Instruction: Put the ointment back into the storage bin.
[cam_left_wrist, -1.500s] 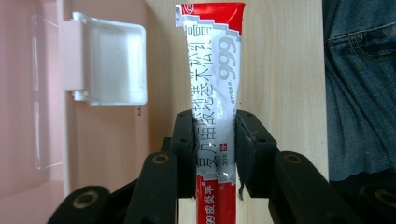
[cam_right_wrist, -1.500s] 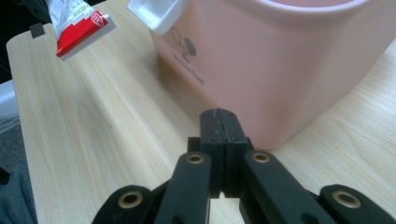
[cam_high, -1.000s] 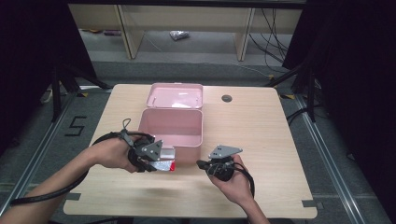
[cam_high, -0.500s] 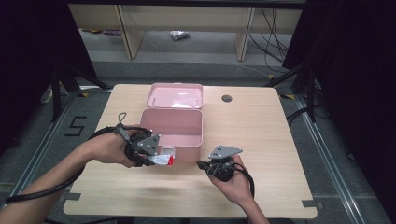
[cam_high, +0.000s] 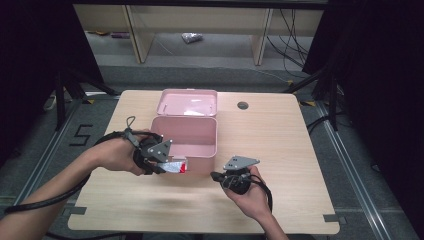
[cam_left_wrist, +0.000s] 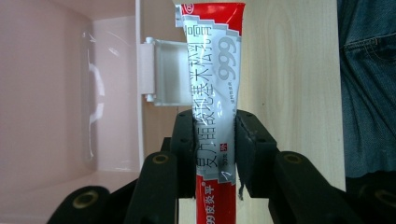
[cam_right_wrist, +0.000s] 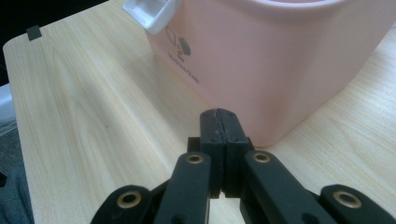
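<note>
One tube (cam_high: 174, 166) is in play, pinched at mid-length by the left gripper (cam_high: 165, 162) and held just at the front left corner of the one pink box (cam_high: 186, 137), whose lid (cam_high: 188, 102) stands open. It looks like the carry-in step; next, the tube needs lifting over the rim and releasing inside. Right gripper (cam_high: 216, 176) rests near the box, jaws pressed together, empty. Two grippers, one table (cam_high: 280, 130).

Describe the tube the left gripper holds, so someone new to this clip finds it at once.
Start at the open pink box in the middle of the wooden table. At its front left corner, the left gripper is clamped on a tube. It is the one red-and-silver thing there, printed with Chinese characters and "999".
</note>
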